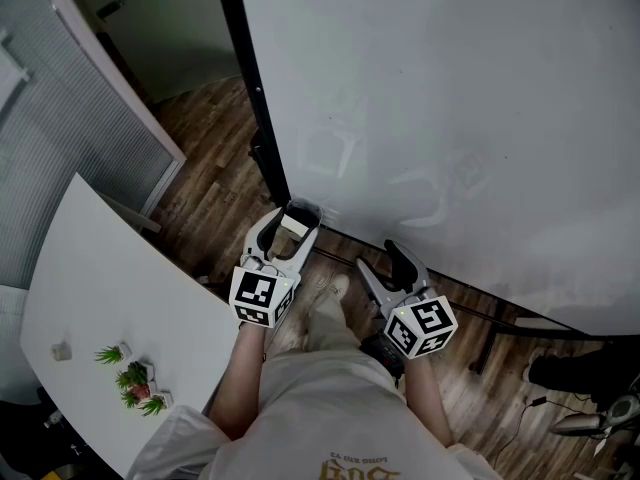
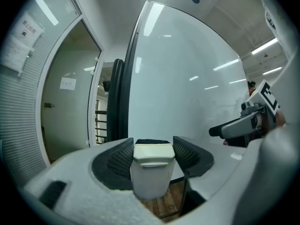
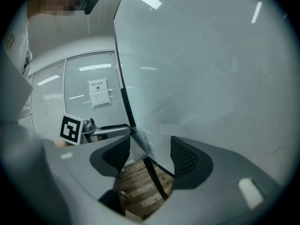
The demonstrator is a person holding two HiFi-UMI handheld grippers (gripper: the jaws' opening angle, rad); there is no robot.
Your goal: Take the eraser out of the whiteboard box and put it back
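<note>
A white eraser [image 2: 151, 170] with a dark felt edge sits upright between the ribbed pads of my left gripper [image 2: 152, 146], which is shut on it. In the head view that gripper [image 1: 290, 230] holds the eraser [image 1: 294, 224] close to the lower left corner of the big whiteboard [image 1: 450, 118]. My right gripper [image 1: 397, 260] hovers to its right near the board's bottom edge, jaws open with nothing between them. In the right gripper view [image 3: 150, 153] only floor and the board frame show in the gap. I cannot make out the box clearly.
The whiteboard's black frame post [image 1: 250, 78] runs down to the wooden floor [image 1: 215, 168]. A white table [image 1: 110, 298] with small plants [image 1: 135, 380] stands at the left. Dark gear and cables [image 1: 585, 378] lie at the lower right. A blind-covered partition [image 1: 60, 118] closes the left side.
</note>
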